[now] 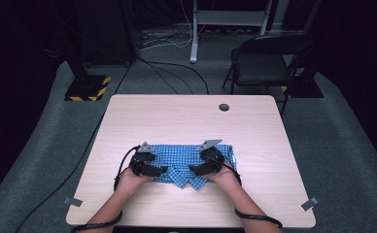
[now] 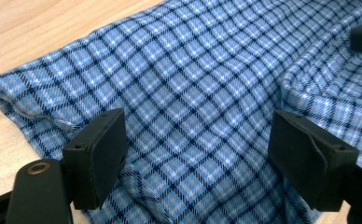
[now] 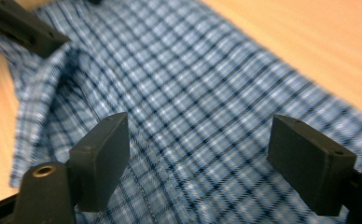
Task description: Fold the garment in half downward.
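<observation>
A blue checked cloth (image 1: 191, 162) lies on the wooden table (image 1: 177, 116), a bit below the middle of the high view. It looks like a small piece of clothing, maybe shorts, and it is partly folded. One flap of it bunches up in the middle, near the lower edge.

A person stands at the near side of the table, and the arms come in from the bottom of the frame. Each hand holds a black pair of tongs. The left gripper (image 1: 161, 169) sits over the left end of the cloth. The right gripper (image 1: 194, 169) sits over the right end. They point toward each other, so I think the person wants to work on both ends at once and keep the cloth even.

In the left gripper view, the jaws stand wide apart with the checked cloth (image 2: 193, 93) flat between them. Nothing is pinched. In the right gripper view it is the same: the jaws are spread, and the cloth (image 3: 188, 107) lies under them, a little blurry. The other gripper's black tip shows at the upper left there.

The jaws are likely open like this so they can come down and grab a fold next.
</observation>
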The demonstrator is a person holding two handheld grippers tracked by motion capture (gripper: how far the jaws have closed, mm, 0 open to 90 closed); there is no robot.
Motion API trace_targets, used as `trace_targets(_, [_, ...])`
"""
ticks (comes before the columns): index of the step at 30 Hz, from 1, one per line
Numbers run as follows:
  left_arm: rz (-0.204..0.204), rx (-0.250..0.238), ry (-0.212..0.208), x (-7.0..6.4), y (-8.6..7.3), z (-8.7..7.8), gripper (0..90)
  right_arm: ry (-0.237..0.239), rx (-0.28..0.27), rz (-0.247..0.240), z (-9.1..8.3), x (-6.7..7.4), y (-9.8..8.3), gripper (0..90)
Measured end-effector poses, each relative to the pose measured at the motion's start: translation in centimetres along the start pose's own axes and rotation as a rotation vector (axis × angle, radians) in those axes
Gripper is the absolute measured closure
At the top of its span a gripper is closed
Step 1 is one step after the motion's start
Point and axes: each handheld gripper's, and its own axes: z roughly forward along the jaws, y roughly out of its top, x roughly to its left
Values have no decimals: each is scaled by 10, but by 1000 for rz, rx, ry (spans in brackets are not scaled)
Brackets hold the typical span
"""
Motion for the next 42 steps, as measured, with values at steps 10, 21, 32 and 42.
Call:
trace_targets(10, [-14,-44,-30,2,11,-7,161,-20,-31,85,-28,-22,-14,146])
trace_targets(21, [59,-41,-109,-18,29,7,162,-22,-32,83,-47,-24,-31,172])
trace_targets(32, [131,-1,-123,-39,41,28,173,-16,-1,93,-36,-15,-42,162])
trace_targets(42, [156,67,-88,-46,47,45,185,-64,33,99,-26,-9,-45,145])
